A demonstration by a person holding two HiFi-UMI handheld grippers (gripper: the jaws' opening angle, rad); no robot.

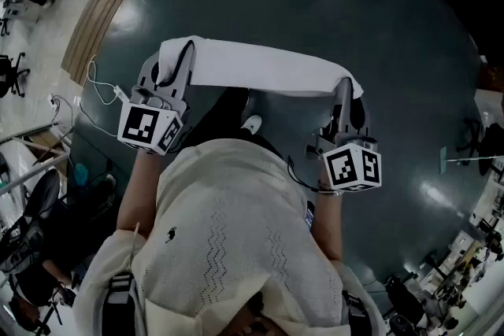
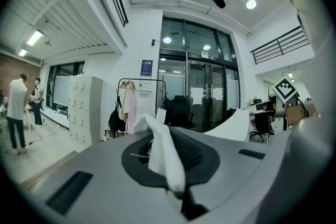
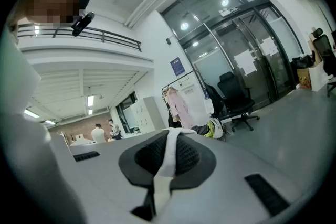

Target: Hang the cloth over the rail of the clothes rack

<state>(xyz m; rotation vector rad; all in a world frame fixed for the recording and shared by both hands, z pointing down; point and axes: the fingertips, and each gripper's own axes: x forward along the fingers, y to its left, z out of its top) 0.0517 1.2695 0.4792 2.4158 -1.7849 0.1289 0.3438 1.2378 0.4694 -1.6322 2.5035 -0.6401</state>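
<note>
Cloth (image 1: 260, 69), a long white fabric strip, stretches between my left tool (image 1: 180, 59) and right tool (image 1: 346, 90), each closed tight on one end, above the dark floor (image 1: 315, 4).

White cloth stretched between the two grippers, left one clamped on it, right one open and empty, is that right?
Not quite: the right gripper is also shut on the white cloth, as the right gripper view shows. The left gripper is clamped on the other end, with the cloth stretched between them.
</note>
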